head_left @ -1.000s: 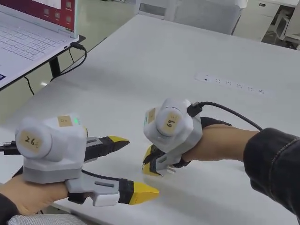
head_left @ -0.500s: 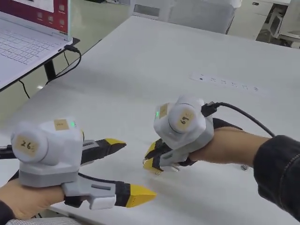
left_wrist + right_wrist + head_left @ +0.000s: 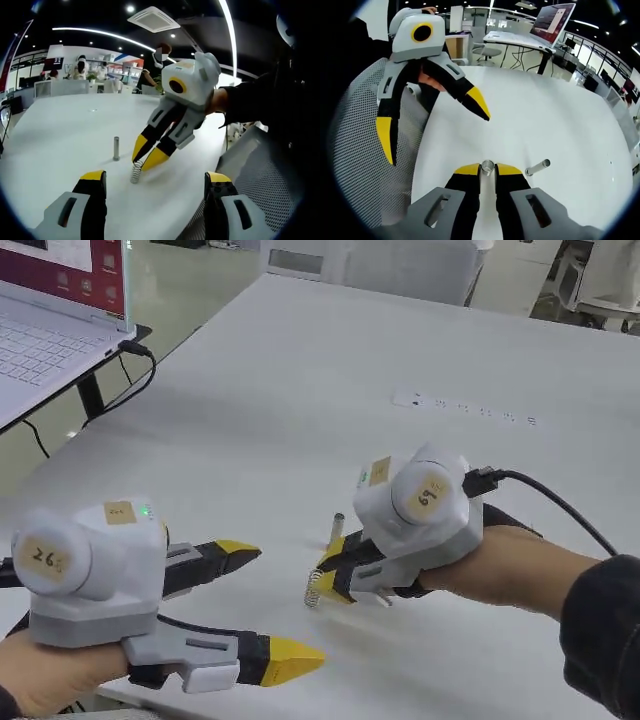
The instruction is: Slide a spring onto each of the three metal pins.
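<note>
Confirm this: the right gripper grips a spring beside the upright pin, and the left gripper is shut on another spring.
Wrong on the left gripper: it is open and holds nothing, as the left gripper view shows. The right gripper does grip the spring beside the upright pin.

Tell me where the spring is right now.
Head view, lower centre: the spring is pinched in the yellow tips of the right gripper, close beside the upright metal pin on the table.
</note>
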